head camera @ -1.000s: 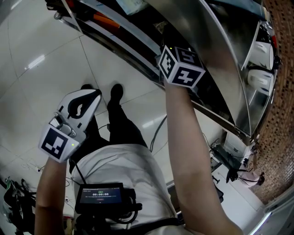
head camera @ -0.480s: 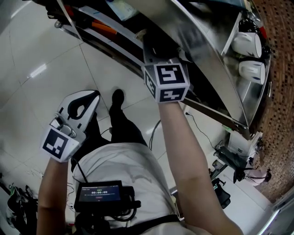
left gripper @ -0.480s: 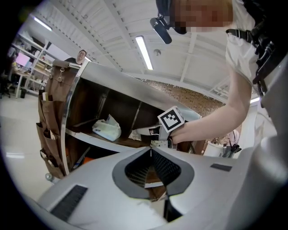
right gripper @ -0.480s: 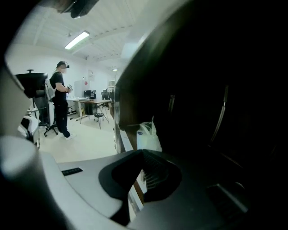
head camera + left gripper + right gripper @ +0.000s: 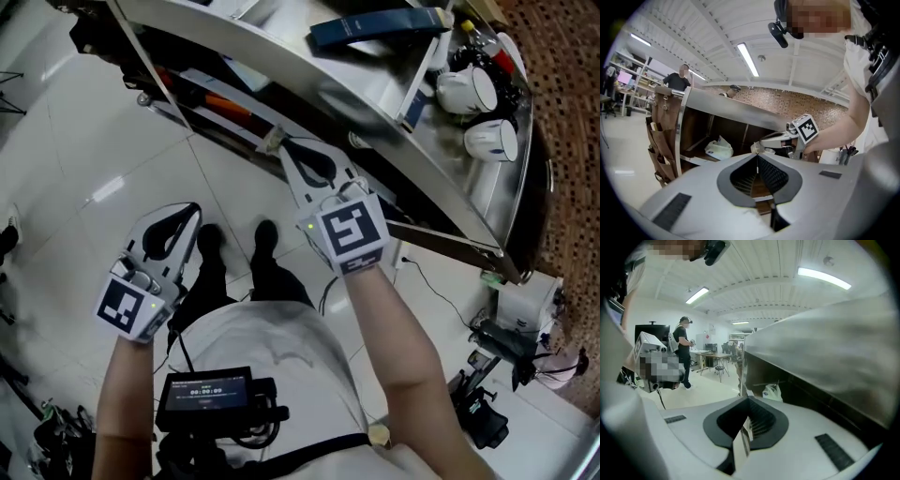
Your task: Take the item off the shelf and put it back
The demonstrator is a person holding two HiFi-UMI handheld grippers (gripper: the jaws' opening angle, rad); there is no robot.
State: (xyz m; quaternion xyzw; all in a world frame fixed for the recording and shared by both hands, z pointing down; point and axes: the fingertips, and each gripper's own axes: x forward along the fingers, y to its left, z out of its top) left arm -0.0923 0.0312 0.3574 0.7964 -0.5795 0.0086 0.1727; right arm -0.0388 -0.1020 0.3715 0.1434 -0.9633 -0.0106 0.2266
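Head view: two grippers (image 5: 190, 212) (image 5: 285, 152), one card (image 5: 271, 141)

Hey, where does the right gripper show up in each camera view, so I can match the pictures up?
Head view: right gripper at centre, pointing up toward the steel shelf.
Left gripper view: right gripper just right of centre, in front of the steel shelf.
Right gripper view: right gripper at bottom centre, shut on a thin pale strip.
Shared landmark: the steel shelf.
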